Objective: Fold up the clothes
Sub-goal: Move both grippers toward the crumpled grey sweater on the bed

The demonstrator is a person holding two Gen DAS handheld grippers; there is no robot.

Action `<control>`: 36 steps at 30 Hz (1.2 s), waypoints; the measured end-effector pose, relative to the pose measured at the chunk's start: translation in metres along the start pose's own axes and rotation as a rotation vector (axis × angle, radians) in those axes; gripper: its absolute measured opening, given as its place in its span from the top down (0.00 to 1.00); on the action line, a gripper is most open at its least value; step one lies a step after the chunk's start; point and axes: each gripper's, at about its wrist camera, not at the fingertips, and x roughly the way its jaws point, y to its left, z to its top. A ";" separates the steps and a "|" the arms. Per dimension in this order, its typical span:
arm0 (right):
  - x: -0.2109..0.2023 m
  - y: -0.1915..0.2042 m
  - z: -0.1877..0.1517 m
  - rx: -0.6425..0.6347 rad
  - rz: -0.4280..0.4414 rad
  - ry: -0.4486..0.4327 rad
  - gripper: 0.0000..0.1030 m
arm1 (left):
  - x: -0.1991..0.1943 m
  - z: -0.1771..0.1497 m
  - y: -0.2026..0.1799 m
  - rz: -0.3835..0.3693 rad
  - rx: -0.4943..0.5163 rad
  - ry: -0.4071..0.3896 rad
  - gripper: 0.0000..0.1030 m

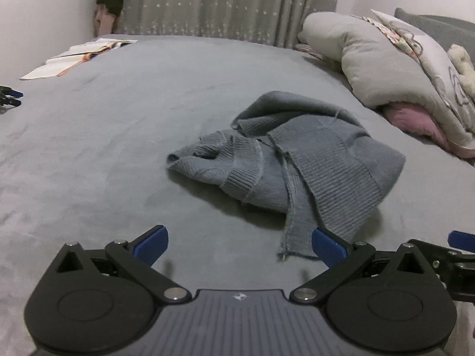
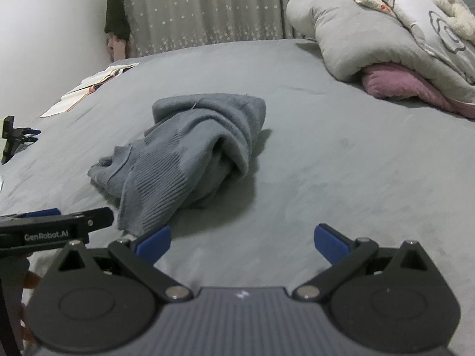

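Two claws are hanging low over the bed [image 1: 89, 154] as I am steering from afar, and neither is gripping anything. Starting at the left, an open book [image 1: 74, 56] is lying at the far corner of the bed, well apart from the work, so it is not getting in my way. My left claw [image 1: 240, 244] is hovering with its blue fingers [image 1: 151, 244] spread wide, nothing between them; I am judging that it is spread like this so that it can close on a fabric edge, since one ribbed strip of the sweater [image 1: 297, 160] is trailing right up beside its right-hand finger. That grey-blue knit sweater is sitting in a crumpled heap near the middle of the bed, seams showing, layers rolled over each other and not lying flat, so it is not lying folded now. Further right, my right claw [image 2: 242, 241] is likewise gaping, holding nothing, with the heap's near hem [image 2: 133, 222] lying just beside its left finger. Both claws are flanking the same near edge, which I am reading as a stance for taking the garment at two points and spreading it. At the far right, the pillows and quilt [image 2: 386, 38] are piled at the head of the bed, clear of the sweater.
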 end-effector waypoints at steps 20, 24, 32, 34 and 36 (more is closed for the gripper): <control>0.032 0.001 0.014 0.040 -0.014 0.067 0.00 | 0.013 0.018 0.004 0.053 0.101 0.039 0.00; 0.038 0.006 0.022 0.014 -0.008 0.061 0.00 | 0.022 0.022 0.007 0.030 0.101 0.081 0.00; 0.055 0.006 0.035 0.044 0.060 0.047 0.02 | 0.037 0.029 0.020 0.001 0.041 0.117 0.00; 0.062 0.007 0.035 0.037 0.079 0.051 0.07 | 0.040 0.029 0.023 0.007 0.034 0.118 0.00; 0.067 0.008 0.035 0.036 0.094 0.055 0.10 | 0.042 0.029 0.027 0.017 0.029 0.114 0.00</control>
